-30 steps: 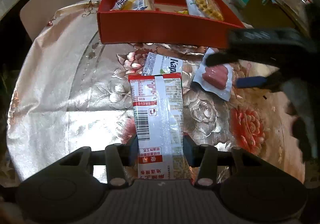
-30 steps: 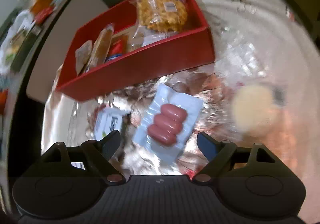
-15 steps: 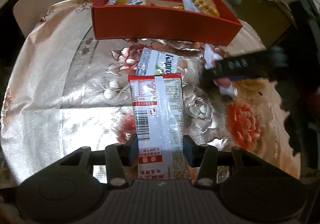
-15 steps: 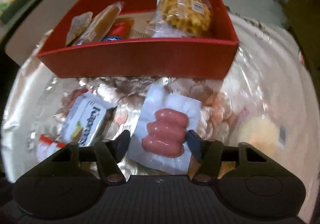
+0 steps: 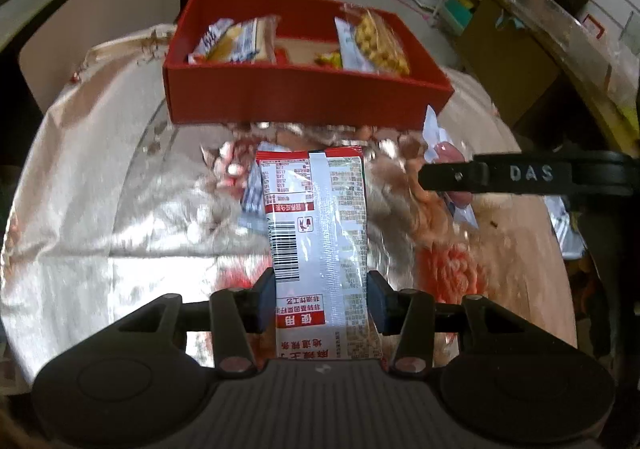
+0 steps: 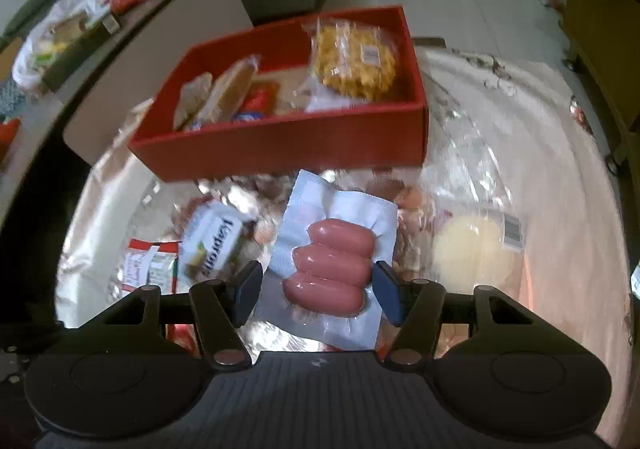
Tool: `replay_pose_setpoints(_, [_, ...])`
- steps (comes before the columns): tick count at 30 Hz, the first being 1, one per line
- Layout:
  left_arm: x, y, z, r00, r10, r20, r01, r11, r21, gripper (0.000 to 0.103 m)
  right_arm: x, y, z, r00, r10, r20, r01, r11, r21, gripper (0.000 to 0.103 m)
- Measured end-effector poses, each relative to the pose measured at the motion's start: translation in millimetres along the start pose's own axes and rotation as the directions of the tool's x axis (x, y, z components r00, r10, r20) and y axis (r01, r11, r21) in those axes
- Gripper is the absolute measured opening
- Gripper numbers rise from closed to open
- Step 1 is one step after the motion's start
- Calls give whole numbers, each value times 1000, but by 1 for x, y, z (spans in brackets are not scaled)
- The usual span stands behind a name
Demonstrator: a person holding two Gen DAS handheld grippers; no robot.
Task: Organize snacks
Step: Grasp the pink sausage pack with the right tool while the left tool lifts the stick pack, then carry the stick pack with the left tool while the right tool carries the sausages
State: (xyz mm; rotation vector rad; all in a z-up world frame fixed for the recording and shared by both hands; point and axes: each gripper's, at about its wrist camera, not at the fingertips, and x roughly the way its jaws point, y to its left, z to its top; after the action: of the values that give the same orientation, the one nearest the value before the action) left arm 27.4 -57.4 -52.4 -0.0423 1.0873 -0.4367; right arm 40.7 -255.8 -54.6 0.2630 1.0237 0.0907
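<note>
Red snack box (image 6: 280, 145) as landmark: in front of it, we see the left tool (image 5: 322, 299) clamping a red-and-silver sachet (image 5: 320, 233), and the right tool (image 6: 316, 289) gripping the sausage pack (image 6: 332, 265) above the counter (image 6: 540, 169).

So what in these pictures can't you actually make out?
- Left wrist view: the lower end of the red and white packet is hidden behind the left tool.
- Left wrist view: the sausage pack is mostly covered by the right tool's arm.
- Right wrist view: snacks at the bottom of the red box are hidden by its front wall.
- Right wrist view: the round pale packet is blurred; its label is unreadable.
</note>
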Motion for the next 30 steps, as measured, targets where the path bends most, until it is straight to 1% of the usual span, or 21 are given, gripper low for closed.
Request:
replay_pose_setpoints(6, [-5, 6, 18, 998, 6, 55, -4, 999, -32, 40, -12, 0, 9, 998, 48, 48, -48, 999, 6, 67])
replay_pose_setpoints(12, [-11, 4, 39, 991, 38, 130, -35, 999, -29, 40, -27, -2, 22, 989, 92, 115, -95, 995, 22, 67])
replay_pose_setpoints(18, [-13, 1, 57, 981, 66, 184, -64, 998, -21, 40, -36, -2, 33, 981, 108, 158, -113, 993, 19, 67])
replay_pose_setpoints(26, [-15, -10, 74, 965, 88, 246, -95, 995, 15, 40, -39, -1, 48, 972, 118, 205, -124, 992, 19, 67])
replay_pose_setpoints(30, [-15, -10, 83, 958, 97, 269, -104, 995, 12, 40, -40, 1, 55, 966, 129, 224, -136, 991, 13, 67])
